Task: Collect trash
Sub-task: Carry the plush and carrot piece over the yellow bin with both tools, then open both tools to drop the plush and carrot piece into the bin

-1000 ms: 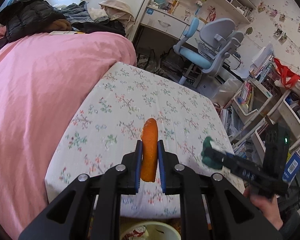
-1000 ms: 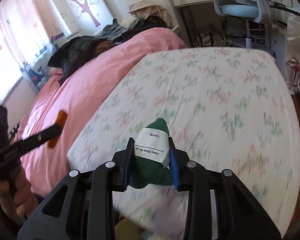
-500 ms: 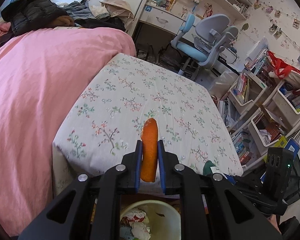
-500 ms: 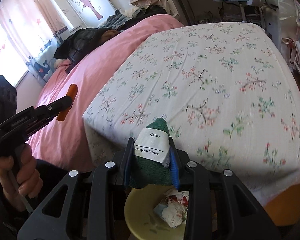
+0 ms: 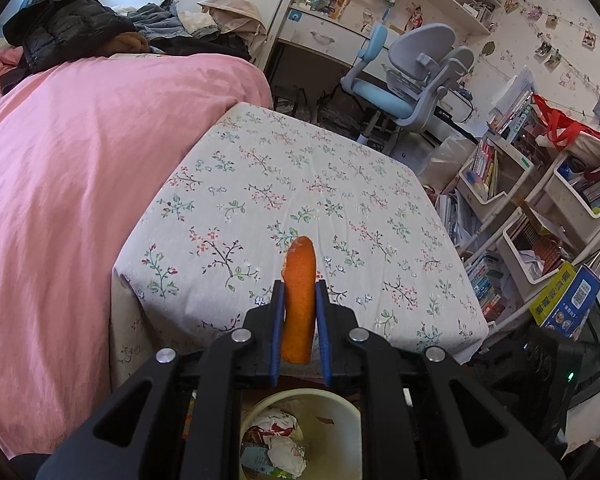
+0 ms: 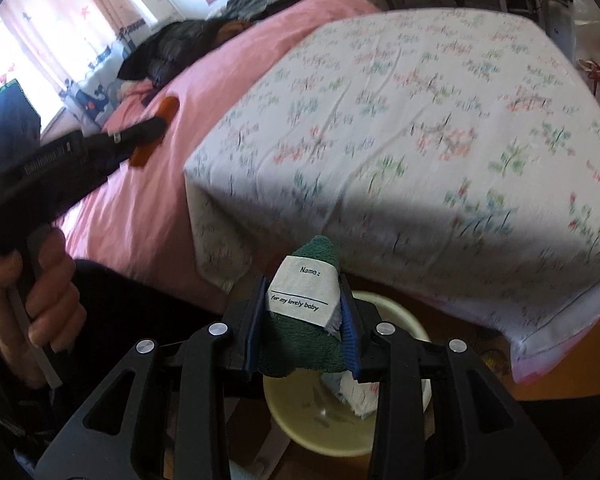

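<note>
Holding a soft, light green cloth (image 6: 300, 344), the right claw (image 6: 302, 336) has just been opening over the bin (image 6: 320, 420), while the left claw (image 5: 299, 312) pinches a stiff orange piece (image 5: 299, 300).

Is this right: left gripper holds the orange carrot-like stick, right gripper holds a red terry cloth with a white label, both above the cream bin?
Not quite. The terry cloth between the right gripper's pads is dark green, not red, as the right wrist view shows. The left gripper does hold the orange stick, and both are above the cream bin.
</note>
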`<state>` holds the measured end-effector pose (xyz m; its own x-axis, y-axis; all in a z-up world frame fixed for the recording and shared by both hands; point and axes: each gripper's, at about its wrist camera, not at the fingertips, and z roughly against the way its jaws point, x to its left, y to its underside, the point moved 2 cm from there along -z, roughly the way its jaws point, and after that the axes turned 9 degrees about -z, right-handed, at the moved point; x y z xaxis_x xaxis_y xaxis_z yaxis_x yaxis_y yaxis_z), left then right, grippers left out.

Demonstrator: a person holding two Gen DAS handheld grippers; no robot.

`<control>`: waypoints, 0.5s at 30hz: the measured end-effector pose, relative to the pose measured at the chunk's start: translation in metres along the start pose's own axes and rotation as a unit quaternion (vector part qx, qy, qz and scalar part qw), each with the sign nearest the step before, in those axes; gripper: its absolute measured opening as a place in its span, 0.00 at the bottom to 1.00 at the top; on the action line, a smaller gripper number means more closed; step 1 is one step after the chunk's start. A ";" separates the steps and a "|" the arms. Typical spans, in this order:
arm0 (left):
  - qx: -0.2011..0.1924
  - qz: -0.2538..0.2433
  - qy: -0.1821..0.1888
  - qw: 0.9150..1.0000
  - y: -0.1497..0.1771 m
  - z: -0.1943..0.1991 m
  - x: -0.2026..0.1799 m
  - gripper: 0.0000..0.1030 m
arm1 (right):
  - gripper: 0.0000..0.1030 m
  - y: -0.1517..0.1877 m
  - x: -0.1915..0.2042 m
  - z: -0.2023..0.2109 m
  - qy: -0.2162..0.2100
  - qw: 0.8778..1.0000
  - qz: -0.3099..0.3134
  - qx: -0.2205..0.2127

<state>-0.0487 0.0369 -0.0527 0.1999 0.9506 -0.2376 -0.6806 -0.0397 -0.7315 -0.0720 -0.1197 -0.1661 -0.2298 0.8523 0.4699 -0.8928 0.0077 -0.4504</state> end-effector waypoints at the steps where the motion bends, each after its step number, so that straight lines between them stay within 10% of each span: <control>1: 0.000 0.000 0.000 1.000 0.003 0.001 0.001 0.15 | 0.34 0.004 0.000 -0.005 0.003 1.000 0.000 0.014; 6: 0.004 -0.003 -0.001 1.000 0.006 0.001 -0.001 0.15 | 0.46 0.017 -0.008 -0.030 0.045 0.996 -0.014 0.076; 15: 0.028 -0.027 0.002 0.999 0.020 -0.004 -0.016 0.15 | 0.62 0.001 -0.026 -0.003 0.050 0.997 -0.066 -0.004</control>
<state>-0.0629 0.0194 -0.0665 0.2399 0.9496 -0.2017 -0.7077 0.0289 -0.7059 -0.0658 -0.1405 -0.1815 -0.0707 0.8917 0.4471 -0.9090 0.1270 -0.3969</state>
